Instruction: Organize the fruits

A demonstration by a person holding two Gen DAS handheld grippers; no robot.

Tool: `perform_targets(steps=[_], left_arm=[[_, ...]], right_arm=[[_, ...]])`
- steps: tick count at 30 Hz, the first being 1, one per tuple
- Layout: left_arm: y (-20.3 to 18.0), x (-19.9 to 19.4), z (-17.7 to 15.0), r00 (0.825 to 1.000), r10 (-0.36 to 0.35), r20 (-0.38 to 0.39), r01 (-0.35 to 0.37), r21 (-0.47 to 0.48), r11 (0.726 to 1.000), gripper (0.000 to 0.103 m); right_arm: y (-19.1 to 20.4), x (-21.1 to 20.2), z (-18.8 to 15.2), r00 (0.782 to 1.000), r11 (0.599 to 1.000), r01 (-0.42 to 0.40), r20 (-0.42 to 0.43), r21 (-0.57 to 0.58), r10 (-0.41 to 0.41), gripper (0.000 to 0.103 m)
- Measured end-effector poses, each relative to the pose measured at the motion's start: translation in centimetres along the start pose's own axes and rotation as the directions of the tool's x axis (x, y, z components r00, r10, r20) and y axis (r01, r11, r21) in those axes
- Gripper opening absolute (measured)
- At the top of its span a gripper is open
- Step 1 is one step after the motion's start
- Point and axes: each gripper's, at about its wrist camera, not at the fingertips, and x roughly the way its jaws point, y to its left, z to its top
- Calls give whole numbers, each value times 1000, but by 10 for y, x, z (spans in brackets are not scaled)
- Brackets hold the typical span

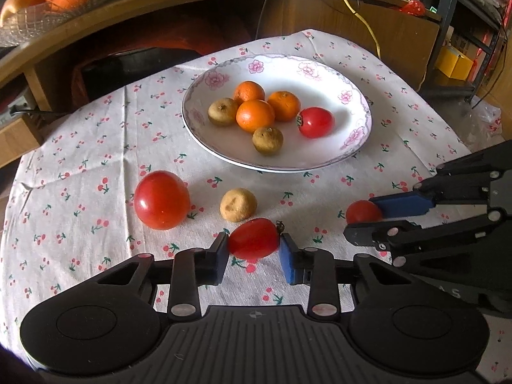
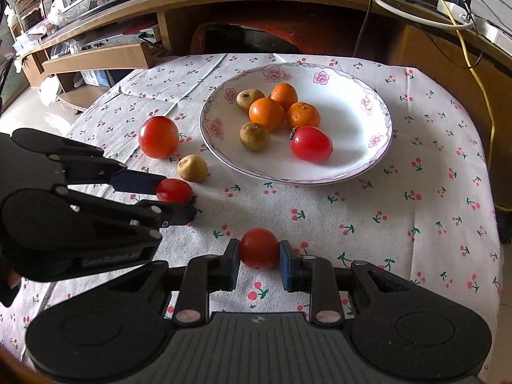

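My left gripper (image 1: 254,249) is shut on a small red tomato (image 1: 252,238) just above the cherry-print cloth. My right gripper (image 2: 259,256) is shut on another small red tomato (image 2: 259,248) and shows in the left wrist view at the right (image 1: 360,217). The left gripper (image 2: 177,198) appears at the left of the right wrist view. Beyond both stands a flowered white plate (image 1: 336,147) (image 2: 352,147) holding three oranges (image 1: 255,116), two brown fruits and one tomato (image 1: 315,122). A large tomato (image 1: 161,200) and a brown fruit (image 1: 238,204) lie loose on the cloth.
A wooden shelf unit runs behind the table, with a glass bowl of oranges (image 1: 48,0) on top and cables (image 1: 361,16) hanging down. A cardboard box (image 2: 96,56) sits at the far left. The cloth drops off at the table's right edge (image 2: 492,166).
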Motion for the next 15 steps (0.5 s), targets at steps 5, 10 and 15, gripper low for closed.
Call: perform_targets(steps=[5,10,15], left_arm=[[-3,-9,-9,1000,6,-14,-6,16,1000,42],[-6,-25,-25,1000,-1,-19,1,17,1000,42],[-13,-36,-46,999,-7,-38,8,25,1000,42]], right_arm=[[3,-4,-3,1000,1000,7,-9,-15,-7,27],[10,-16,-15,1000,999,7,-13,-32,-7,27],[22,-29,-36,999,998,7,-31,-57,-9,27]])
